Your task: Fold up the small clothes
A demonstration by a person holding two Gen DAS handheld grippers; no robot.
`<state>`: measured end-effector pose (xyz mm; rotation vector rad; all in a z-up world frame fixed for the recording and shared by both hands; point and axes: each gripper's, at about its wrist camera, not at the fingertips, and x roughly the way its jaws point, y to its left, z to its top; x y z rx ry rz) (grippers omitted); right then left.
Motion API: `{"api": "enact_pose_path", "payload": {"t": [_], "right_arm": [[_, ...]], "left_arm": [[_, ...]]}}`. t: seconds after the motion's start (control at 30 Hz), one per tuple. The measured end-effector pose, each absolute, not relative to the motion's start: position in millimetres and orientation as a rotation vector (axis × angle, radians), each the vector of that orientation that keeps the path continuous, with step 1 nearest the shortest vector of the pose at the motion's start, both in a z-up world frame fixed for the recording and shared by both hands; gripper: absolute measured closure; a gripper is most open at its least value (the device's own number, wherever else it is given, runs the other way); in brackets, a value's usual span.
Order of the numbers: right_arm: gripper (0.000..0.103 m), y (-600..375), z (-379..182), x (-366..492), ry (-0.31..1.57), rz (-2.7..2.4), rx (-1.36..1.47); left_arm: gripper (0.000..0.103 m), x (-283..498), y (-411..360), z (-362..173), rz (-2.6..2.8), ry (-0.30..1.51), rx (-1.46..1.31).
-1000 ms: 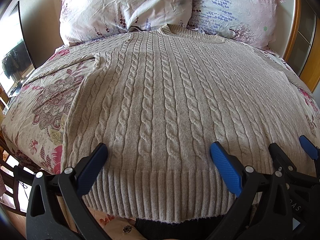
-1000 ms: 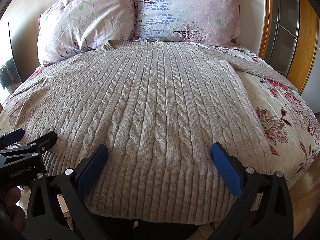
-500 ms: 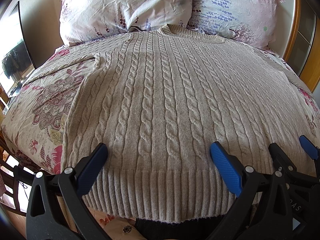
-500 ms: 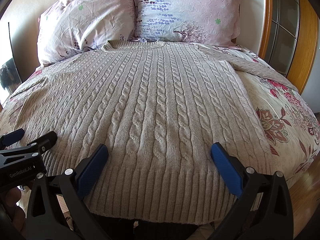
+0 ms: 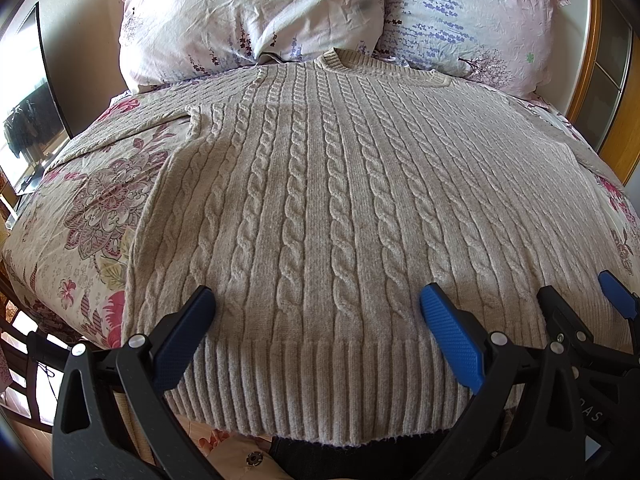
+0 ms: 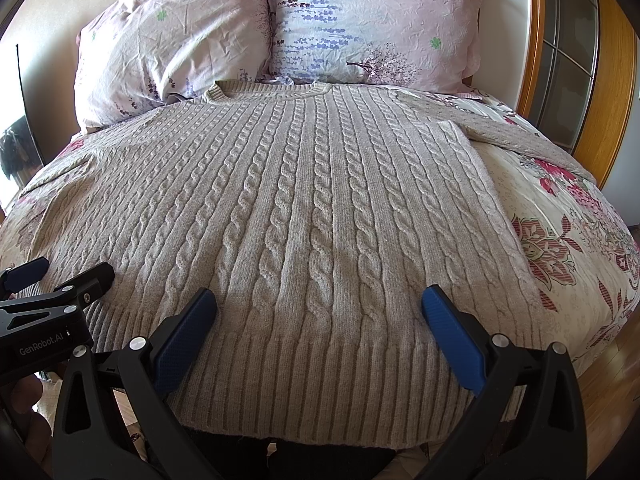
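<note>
A grey cable-knit sweater lies flat and face up on the bed, collar toward the pillows, ribbed hem at the near edge; it also shows in the right wrist view. Its sleeves spread out to both sides. My left gripper is open and empty, hovering over the hem's left half. My right gripper is open and empty over the hem's right half. Each gripper shows in the other's view: the right one at the right edge, the left one at the left edge.
The bed has a floral cover. Two floral pillows stand at the head. A wooden-framed door is to the right, a dark screen to the left. Wood floor shows at lower right.
</note>
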<state>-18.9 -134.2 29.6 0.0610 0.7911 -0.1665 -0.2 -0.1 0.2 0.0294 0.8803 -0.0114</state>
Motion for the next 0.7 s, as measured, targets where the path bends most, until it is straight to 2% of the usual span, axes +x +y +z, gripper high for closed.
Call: {"api": "enact_pose_path", "payload": {"t": [0.7], "right_arm": [[0.001, -134.3, 29.0, -16.9, 0.789, -0.165, 0.059]], "left_arm": [[0.002, -0.2, -0.1, 0.2, -0.011, 0.880, 0.029]]}}
